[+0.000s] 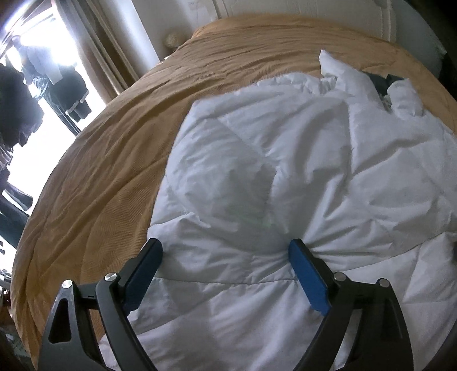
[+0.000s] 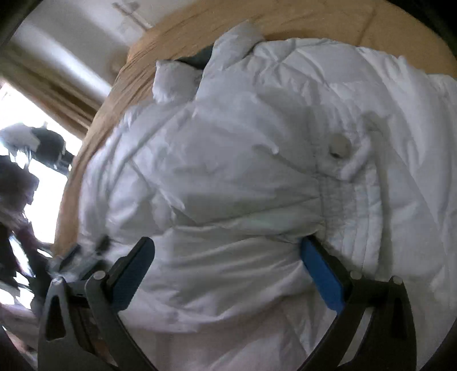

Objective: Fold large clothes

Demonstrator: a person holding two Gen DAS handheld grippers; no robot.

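Note:
A white quilted puffer jacket (image 1: 285, 159) lies crumpled on a tan bedspread (image 1: 120, 159). My left gripper (image 1: 225, 248) is open, its blue-padded fingers (image 1: 307, 274) pressed down into the jacket's fabric, which bunches against the right finger. In the right wrist view the same jacket (image 2: 228, 159) fills the frame, with a round snap button (image 2: 338, 148) and an elastic cuff (image 2: 340, 199). My right gripper (image 2: 228, 245) is open, its fingers (image 2: 322, 274) straddling a thick fold of the jacket. A dark lining patch (image 2: 197, 58) shows near the far end.
The tan bedspread (image 2: 142, 60) covers a large bed. A bright window with curtains (image 1: 94, 42) is to the left, with dark clothes hanging (image 1: 17, 108) by it. A white headboard or wall (image 1: 285, 8) stands beyond the bed.

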